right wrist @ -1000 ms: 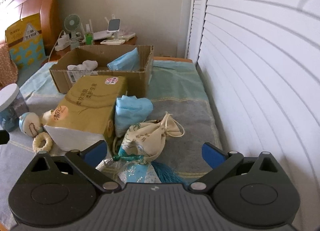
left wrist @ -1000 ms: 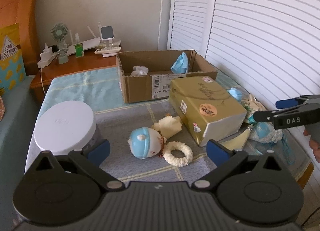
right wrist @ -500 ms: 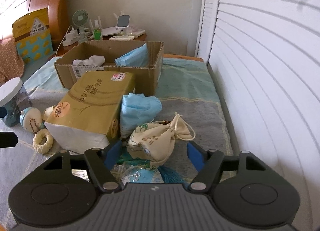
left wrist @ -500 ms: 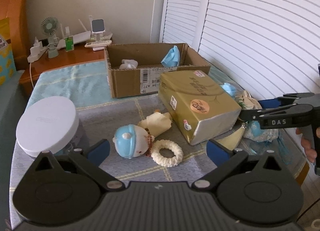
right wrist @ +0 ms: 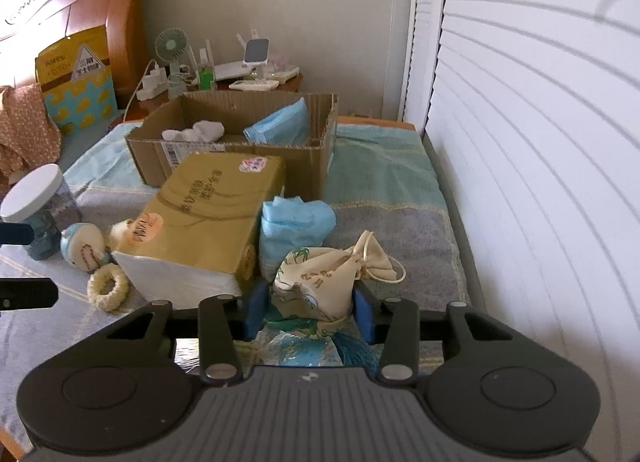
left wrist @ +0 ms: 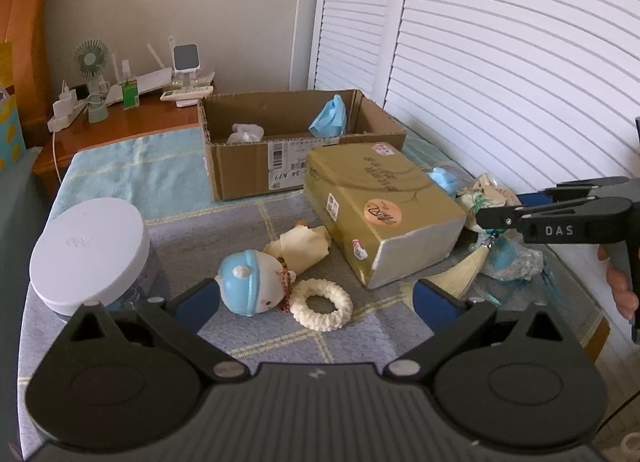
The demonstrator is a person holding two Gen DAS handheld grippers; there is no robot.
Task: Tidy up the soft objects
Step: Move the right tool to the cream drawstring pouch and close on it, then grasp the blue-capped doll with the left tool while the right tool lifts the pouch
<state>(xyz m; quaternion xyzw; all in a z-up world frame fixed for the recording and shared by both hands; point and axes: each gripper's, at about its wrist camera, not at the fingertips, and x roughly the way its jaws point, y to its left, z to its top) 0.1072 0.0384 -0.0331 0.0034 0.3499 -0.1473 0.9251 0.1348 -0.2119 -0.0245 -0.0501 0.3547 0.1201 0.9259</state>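
Since a second ago your right gripper (right wrist: 306, 312) has gone from standing wide to bracketing the printed drawstring pouch (right wrist: 320, 278), and its jaws are closing now with the pouch between the blue pads, which look to be touching the cloth on both sides. Reading left to right across the bed: the white-lidded jar (left wrist: 90, 250) stands at the far left, then your left gripper (left wrist: 316, 302) hangs with its jaws wide and nothing between them, just above the blue-capped doll (left wrist: 252, 286) and the woven ring (left wrist: 320, 304) that touches it. Next comes the gold tissue pack (left wrist: 380, 214), lying in front of the cardboard box (left wrist: 240, 170), and beside the pack a folded blue cloth (right wrist: 296, 226) leans against the pouch you are taking. By my reading you are early to midway: the box already holds a white bundle (right wrist: 196, 130) and a blue mask (right wrist: 280, 126), while the pouch, the blue cloth, the doll, the ring and the tasselled items (left wrist: 472, 266) under your right gripper all wait outside it.
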